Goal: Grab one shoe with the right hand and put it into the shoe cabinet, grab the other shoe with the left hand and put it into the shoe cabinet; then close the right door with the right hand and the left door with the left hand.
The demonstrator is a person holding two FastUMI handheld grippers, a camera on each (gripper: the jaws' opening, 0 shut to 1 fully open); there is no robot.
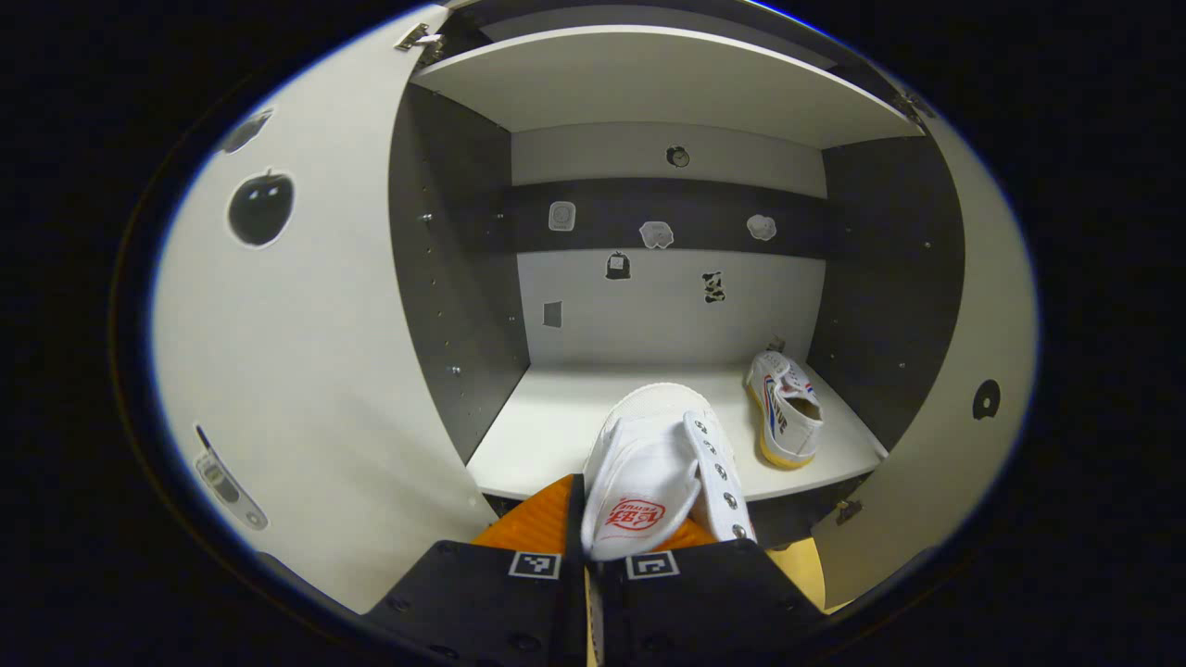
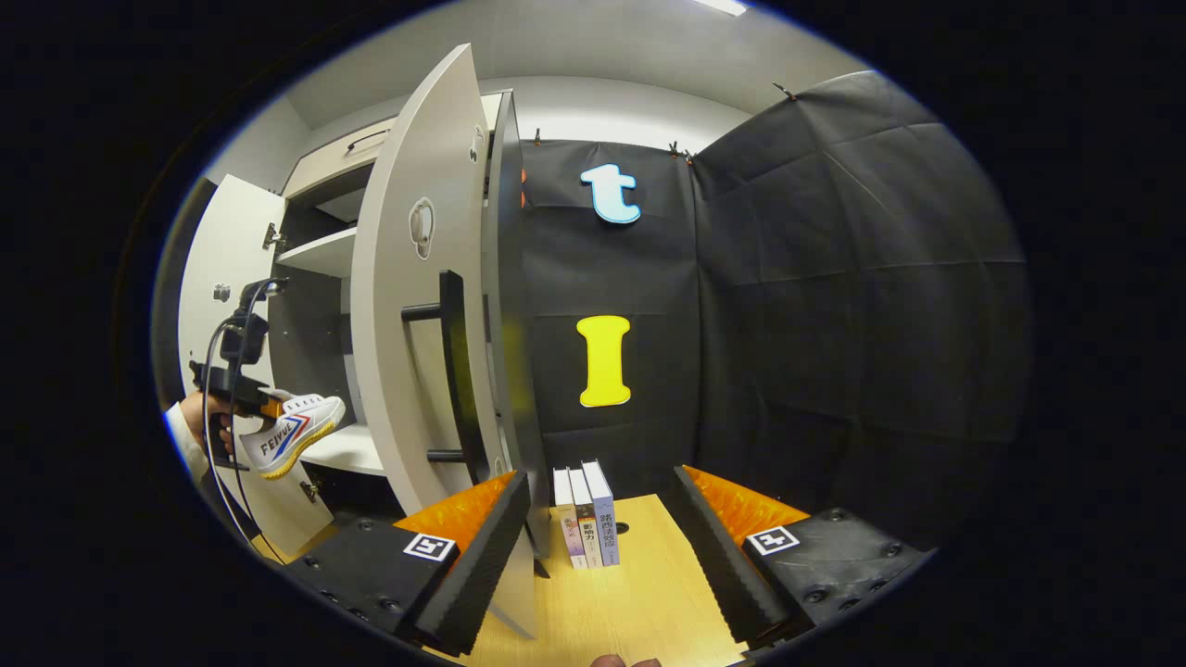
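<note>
In the left gripper view, the left gripper [image 1: 586, 547] is clenched on a white shoe [image 1: 649, 468], both fingers pressing on its tongue and collar, toe pointing into the cabinet [image 1: 667, 93]. This shoe hangs just in front of the cabinet's lower shelf [image 1: 556, 426], at its front edge. A 2nd shoe [image 1: 783, 408] rests on its side on that shelf, toward the right rear corner, near the right side wall. Both doors stand open: the left door [image 1: 306, 352] and the right door [image 1: 973, 371] flank the cabinet opening.

In the right gripper view, the right gripper [image 2: 602, 556] is released, jaws wide apart and holding nothing, outside the cabinet beside the right door's handle [image 2: 451, 371]. 3 books [image 2: 586, 514] stand on the wooden table [image 2: 630, 602] just right of the cabinet. Farther off, the left gripper [image 2: 243, 394] carries the shoe [image 2: 292, 431] at the cabinet's opening.
</note>
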